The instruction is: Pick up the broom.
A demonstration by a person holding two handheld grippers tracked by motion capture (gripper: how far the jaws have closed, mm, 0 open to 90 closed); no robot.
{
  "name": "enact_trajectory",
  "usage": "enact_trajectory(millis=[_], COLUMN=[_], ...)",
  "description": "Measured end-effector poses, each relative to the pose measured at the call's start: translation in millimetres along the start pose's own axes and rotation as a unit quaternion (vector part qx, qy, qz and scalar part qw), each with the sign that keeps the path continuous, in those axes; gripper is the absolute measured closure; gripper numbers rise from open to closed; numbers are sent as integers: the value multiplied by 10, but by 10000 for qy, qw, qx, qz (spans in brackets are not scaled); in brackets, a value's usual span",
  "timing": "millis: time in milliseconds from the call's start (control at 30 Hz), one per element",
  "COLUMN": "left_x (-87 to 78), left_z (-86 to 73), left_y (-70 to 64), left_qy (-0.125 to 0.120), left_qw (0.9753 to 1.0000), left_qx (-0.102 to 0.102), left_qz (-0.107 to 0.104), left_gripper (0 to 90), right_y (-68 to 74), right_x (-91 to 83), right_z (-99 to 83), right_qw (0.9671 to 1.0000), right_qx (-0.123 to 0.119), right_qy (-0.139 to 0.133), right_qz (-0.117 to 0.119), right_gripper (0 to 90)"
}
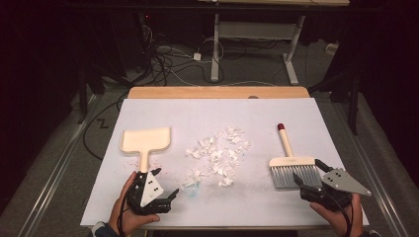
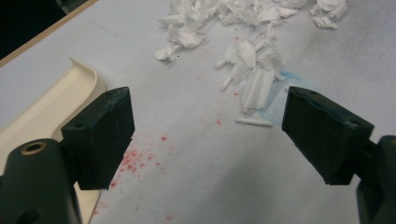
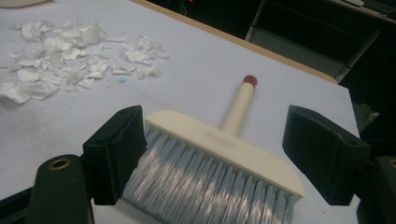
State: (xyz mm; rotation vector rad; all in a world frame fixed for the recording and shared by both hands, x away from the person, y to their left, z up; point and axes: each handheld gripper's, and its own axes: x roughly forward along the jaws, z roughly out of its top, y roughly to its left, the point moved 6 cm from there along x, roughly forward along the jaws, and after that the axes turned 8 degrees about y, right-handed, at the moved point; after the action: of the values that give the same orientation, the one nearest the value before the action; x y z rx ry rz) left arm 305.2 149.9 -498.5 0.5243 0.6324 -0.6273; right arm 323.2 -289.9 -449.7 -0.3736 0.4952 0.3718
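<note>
Two grippers — left gripper point(image 1: 165, 182), right gripper point(image 1: 309, 172) — are held with fingers wide, flanking paper scraps point(image 1: 218, 155); no writing is seen.

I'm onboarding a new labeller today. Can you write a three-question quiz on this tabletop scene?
1. True or false: the right gripper is shut on the brush.
2. What lies between the dustpan and the brush? A) paper scraps B) coins C) a sponge
3. Fill in: the brush handle's tip is ____ in colour.

Key: 1 false, its jaws stand open on either side of the bristles; 2 A, the paper scraps; 3 red.
</note>
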Motion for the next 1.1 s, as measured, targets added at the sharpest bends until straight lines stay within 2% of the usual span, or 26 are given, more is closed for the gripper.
enact_trajectory(millis=[200, 467, 567, 833, 933, 1033, 1100], left_x=[30, 64, 77, 73, 71, 76, 82], left_z=[9, -3, 1, 16, 8, -4, 0], left_y=[7, 33, 38, -13, -27, -39, -48], left_qy=[15, 33, 22, 78, 108, 153, 172], left_qw=[10000, 9999, 9999, 9999, 9998, 9998, 9997], left_qx=[-47, -65, -79, 97, 118, 128, 169], left_qz=[-27, -76, -96, -74, -77, -94, -83], left_gripper=[162, 162, 162, 162, 162, 162, 162], right_y=[4, 13, -8, -145, -212, -268, -323], right_x=[20, 35, 86, 238, 348, 440, 565], right_z=[-35, 19, 20, 86, 128, 169, 214], right_qw=[9999, 9997, 9997, 9990, 9974, 9964, 9946], right_qx=[-67, -199, -153, 44, 130, 174, 302], right_qy=[82, 89, 169, 425, 694, 810, 995], right_qz=[-11, -89, -80, -107, -139, -182, -71], right_gripper=[213, 210, 211, 206, 199, 210, 247])
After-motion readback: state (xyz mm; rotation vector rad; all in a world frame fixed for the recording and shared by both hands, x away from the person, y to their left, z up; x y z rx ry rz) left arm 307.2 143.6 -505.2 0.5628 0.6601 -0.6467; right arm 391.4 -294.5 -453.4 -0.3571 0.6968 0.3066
